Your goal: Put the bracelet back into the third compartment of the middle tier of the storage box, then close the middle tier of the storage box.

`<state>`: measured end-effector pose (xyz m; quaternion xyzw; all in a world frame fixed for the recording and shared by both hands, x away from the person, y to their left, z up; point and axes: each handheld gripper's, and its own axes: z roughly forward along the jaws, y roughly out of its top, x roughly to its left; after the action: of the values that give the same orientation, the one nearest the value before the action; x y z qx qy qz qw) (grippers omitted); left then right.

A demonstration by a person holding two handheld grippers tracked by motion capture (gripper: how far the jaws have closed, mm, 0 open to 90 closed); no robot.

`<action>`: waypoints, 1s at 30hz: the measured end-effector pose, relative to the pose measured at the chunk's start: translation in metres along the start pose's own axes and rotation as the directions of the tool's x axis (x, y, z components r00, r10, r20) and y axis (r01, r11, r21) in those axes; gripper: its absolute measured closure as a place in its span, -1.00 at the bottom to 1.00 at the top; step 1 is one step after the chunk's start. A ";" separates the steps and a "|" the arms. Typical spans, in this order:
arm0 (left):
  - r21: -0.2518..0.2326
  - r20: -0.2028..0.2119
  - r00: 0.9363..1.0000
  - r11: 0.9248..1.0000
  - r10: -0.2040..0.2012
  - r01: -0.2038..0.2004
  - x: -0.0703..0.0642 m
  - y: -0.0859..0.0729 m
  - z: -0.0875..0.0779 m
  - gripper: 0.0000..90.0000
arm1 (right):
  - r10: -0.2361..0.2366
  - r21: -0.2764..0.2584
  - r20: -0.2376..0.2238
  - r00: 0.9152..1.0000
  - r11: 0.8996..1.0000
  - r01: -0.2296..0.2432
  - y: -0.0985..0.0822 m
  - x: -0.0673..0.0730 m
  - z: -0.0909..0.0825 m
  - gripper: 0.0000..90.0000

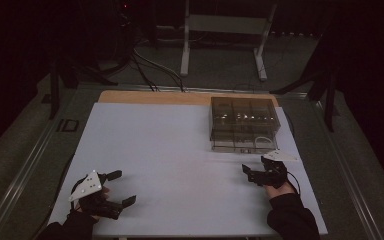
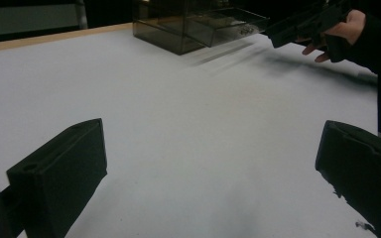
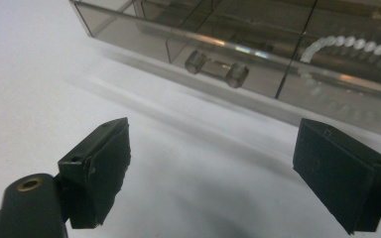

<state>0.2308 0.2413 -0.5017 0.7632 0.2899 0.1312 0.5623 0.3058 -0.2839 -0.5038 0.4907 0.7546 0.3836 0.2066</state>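
At the left of the table [image 1: 145, 150], your left gripper [image 1: 119, 189] rests low near the front edge, its jaws spread wide with nothing between them. Moving right, bare white tabletop runs to a smoky clear plastic drawer box [image 1: 243, 125] standing at the far right side. Your right gripper [image 1: 253, 171] hovers just in front of that box, jaws spread and empty, aimed at the lower drawer. You seem to be on the approach step: next, you would need to bring the jaws level with the small clear drawer handle [image 3: 217, 69] and close on it before pulling. The right gripper view adds what the high view leaves vague: the handle's shape and a string of white beads [image 3: 349, 43] inside the neighbouring compartment
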 end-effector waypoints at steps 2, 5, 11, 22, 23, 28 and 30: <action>0.001 0.000 1.000 1.000 0.001 -0.001 0.000 0.000 0.000 -0.98 | -0.004 -0.007 0.005 1.000 1.000 0.004 -0.002 0.000 0.001 -0.68; 0.000 0.001 1.000 1.000 0.000 0.000 0.000 0.000 0.000 -0.98 | -0.020 -0.014 0.023 1.000 1.000 0.020 -0.003 -0.001 0.002 -0.69; 0.001 0.001 1.000 1.000 0.000 0.000 0.000 0.000 0.000 -0.98 | 0.013 -0.023 0.022 1.000 1.000 -0.012 -0.005 -0.005 0.003 -0.69; 0.000 0.003 1.000 1.000 0.000 0.000 0.000 0.000 0.000 -0.98 | 0.038 0.005 0.015 0.999 0.999 -0.038 -0.003 -0.001 0.004 -0.75; 0.000 0.003 1.000 1.000 0.000 0.000 0.000 0.000 0.000 -0.98 | 0.038 0.005 0.015 0.999 0.999 -0.038 -0.003 -0.001 0.004 -0.75; 0.003 0.005 1.000 1.000 0.000 0.000 0.000 0.000 0.000 -0.98 | 0.030 0.004 0.052 0.998 1.000 -0.030 -0.003 0.004 0.003 -0.75; 0.003 0.005 1.000 1.000 -0.001 0.001 0.000 0.000 0.000 -0.98 | 0.020 0.005 0.065 0.998 1.000 -0.020 -0.003 0.005 0.003 -0.74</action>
<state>0.2307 0.2415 -0.5021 0.7641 0.2892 0.1286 0.5621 0.3039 -0.2785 -0.5077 0.5111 0.7436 0.3673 0.2257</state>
